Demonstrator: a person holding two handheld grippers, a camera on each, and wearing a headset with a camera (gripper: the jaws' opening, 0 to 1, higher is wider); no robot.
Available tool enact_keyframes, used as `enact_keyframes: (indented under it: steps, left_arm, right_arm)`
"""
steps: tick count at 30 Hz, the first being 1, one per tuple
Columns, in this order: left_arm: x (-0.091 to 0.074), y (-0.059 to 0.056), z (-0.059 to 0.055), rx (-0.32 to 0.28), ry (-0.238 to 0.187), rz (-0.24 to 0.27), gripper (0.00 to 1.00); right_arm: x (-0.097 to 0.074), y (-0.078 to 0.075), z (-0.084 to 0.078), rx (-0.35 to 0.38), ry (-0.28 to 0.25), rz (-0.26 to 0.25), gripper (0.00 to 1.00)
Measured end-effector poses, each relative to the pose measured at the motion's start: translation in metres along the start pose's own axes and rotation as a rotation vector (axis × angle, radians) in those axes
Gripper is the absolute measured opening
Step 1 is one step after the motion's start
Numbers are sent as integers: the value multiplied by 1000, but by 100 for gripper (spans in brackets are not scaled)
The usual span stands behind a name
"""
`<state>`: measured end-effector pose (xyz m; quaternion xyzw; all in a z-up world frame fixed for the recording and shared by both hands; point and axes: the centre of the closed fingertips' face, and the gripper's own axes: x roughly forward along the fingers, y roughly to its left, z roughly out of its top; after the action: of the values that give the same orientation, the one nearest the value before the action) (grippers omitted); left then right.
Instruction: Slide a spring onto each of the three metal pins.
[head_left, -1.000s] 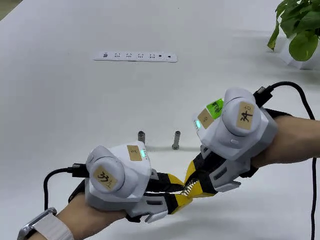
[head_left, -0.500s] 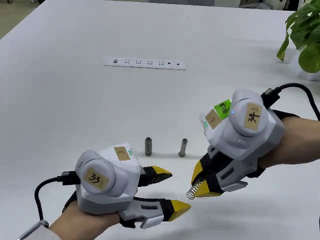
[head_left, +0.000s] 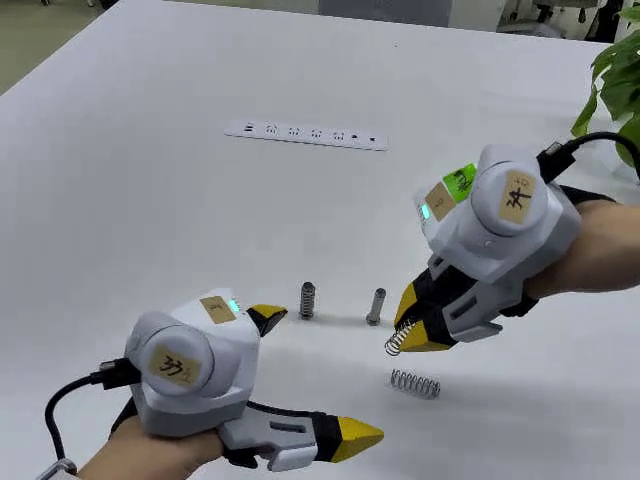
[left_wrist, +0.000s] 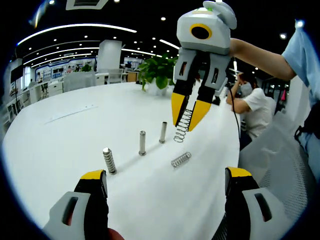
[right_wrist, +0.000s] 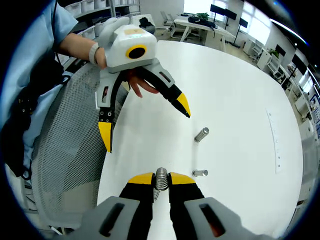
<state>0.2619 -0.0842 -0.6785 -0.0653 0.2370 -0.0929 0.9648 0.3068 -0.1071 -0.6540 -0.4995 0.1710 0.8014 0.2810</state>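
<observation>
The head view looks down from above, close over the counter (head_left: 150, 200). The left gripper view sits low and faces right across it. The right gripper view looks down from higher, facing left. All three see the spring-covered pin (head_left: 307, 300).

Left gripper (head_left: 325, 374) "33"; right gripper (head_left: 408, 325) "34"

Spring (head_left: 414, 383) on table (head_left: 150, 220), nr pin (head_left: 376, 306)
</observation>
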Motion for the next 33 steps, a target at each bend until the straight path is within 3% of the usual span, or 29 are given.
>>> enact_keyframes:
  steps: [14, 18, 22, 33]
  left_arm:
    - [-11, 21, -10, -14, 7, 68, 100]
    - [-13, 32, -17, -26, 13, 91, 100]
    - [-15, 37, -17, -35, 11, 117, 100]
    - [-19, 48, -19, -62, -4, 144, 100]
  right_arm:
    - [-1, -32, -2, -45, 65, -26, 12]
    - [-3, -41, -4, -64, 96, -43, 12]
    - [-3, -54, -10, -83, 136, -68, 12]
    - [-1, -66, -5, -94, 161, -63, 12]
